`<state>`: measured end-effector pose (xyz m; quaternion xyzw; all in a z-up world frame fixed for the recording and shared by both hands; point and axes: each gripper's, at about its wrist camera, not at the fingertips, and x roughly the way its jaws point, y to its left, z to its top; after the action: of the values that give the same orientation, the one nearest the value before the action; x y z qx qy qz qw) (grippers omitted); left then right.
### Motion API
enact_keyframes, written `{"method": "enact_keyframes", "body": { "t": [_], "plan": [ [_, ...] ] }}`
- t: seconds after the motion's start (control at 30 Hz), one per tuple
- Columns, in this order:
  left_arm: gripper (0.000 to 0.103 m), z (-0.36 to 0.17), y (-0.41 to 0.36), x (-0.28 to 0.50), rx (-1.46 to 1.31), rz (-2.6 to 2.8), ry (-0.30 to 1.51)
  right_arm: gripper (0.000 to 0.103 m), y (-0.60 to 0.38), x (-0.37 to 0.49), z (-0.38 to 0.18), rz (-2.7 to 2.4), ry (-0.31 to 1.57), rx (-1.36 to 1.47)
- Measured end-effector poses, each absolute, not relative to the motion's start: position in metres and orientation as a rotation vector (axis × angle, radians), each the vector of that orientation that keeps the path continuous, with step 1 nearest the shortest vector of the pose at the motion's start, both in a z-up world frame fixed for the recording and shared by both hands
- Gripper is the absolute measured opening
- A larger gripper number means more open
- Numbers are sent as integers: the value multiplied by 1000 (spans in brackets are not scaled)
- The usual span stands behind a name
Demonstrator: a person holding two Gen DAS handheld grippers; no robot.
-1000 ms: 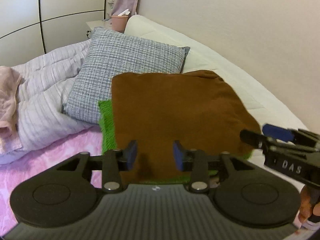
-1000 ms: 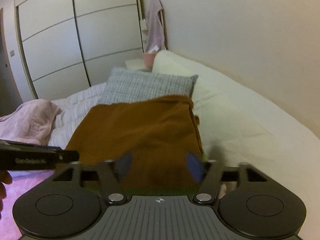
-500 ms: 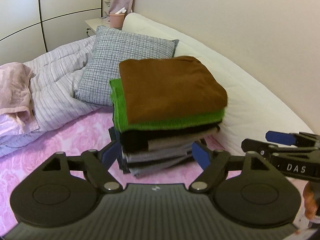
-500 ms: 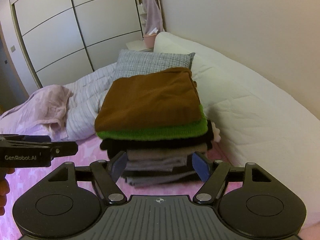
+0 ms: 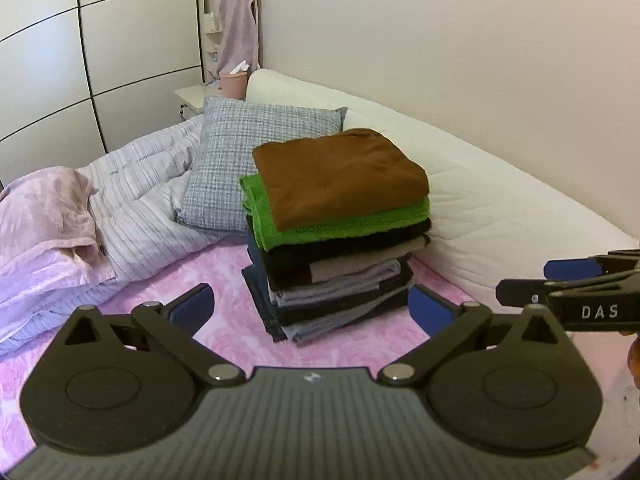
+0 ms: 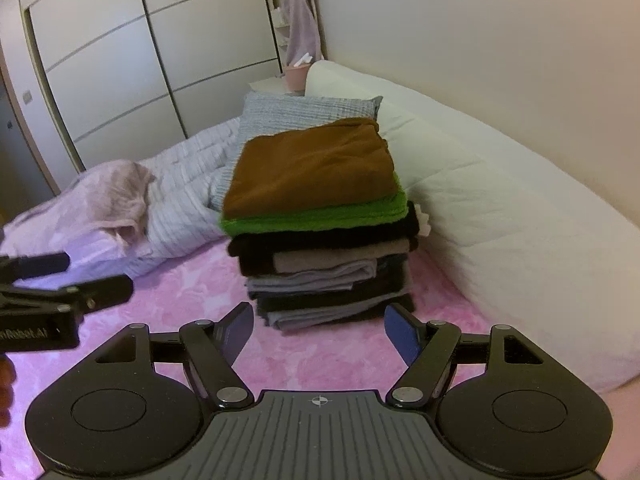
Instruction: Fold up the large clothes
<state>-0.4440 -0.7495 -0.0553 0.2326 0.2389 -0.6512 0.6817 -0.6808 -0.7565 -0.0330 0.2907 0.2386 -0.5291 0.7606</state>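
A stack of several folded clothes stands on the pink floral sheet (image 5: 224,280), with a brown garment (image 5: 340,172) on top and a green one (image 5: 344,220) under it. The right wrist view shows the same brown garment (image 6: 316,168) and the dark and grey layers (image 6: 320,276) below. My left gripper (image 5: 310,308) hangs back from the stack, its jaws opening wide with nothing between them. My right gripper (image 6: 320,330) is also open and empty, short of the stack. Each gripper shows at the edge of the other's view: right gripper (image 5: 560,292), left gripper (image 6: 60,292).
A grey checked pillow (image 5: 256,148) leans behind the stack. A striped duvet (image 5: 140,200) and a pink cloth (image 5: 44,208) lie to the left. A white padded bolster (image 5: 500,208) runs along the wall on the right. Wardrobe doors (image 5: 100,40) and a pink bin (image 5: 232,80) stand at the back.
Both grippers drew back from the brown garment and rose a little, so the whole stack now shows. The left jaws spread from narrow to wide; the right jaws widened too.
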Motion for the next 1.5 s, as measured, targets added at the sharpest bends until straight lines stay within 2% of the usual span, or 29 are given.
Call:
{"method": "enact_keyframes", "body": {
  "t": [0.37,1.5],
  "plan": [
    [102,-58,-724,-438,569,-1465,686,70,-712,-682,-21,-1146,492,656],
    [102,-80,-715,-448,624,-1442,738,69,-706,-682,-51,-1117,573,714]
  ]
}}
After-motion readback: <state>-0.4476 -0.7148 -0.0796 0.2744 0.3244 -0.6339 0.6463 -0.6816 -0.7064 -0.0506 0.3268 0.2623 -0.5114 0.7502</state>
